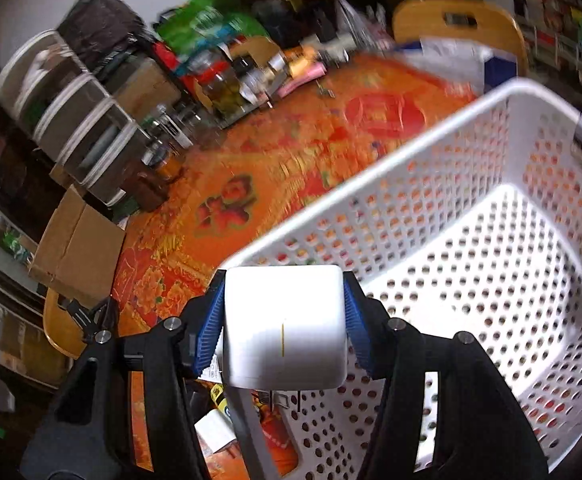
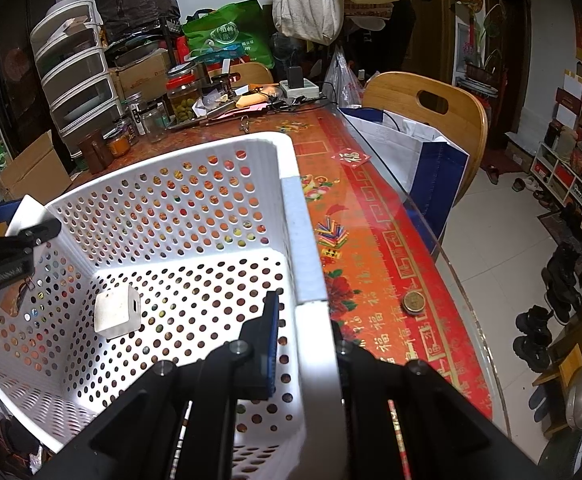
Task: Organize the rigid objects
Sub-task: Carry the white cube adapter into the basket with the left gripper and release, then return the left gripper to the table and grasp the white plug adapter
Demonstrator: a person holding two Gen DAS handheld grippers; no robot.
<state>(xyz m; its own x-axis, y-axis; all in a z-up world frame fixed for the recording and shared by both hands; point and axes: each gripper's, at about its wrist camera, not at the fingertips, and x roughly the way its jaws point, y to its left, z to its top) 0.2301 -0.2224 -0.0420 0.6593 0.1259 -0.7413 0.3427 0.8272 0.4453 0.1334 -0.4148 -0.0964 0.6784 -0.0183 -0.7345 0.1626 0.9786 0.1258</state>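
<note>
The left gripper (image 1: 285,320) has its blue pads clamped on a white block (image 1: 285,328), low in the middle of the left wrist view, just at the near rim of the white perforated basket (image 1: 371,164), which fills the right half of that frame. The block is not yet inside. The right gripper (image 2: 305,344) is pinched tight on the basket's side wall, bottom centre of the right wrist view, apparently steadying it. One small white plug-like piece (image 2: 115,312) already lies on the basket floor, lower left of that frame, so sorting looks begun but early. Left on the orange tablecloth (image 2: 371,240) I can see a round tin (image 2: 413,303) at centre right; whether it belongs to the job I cannot tell.
</note>
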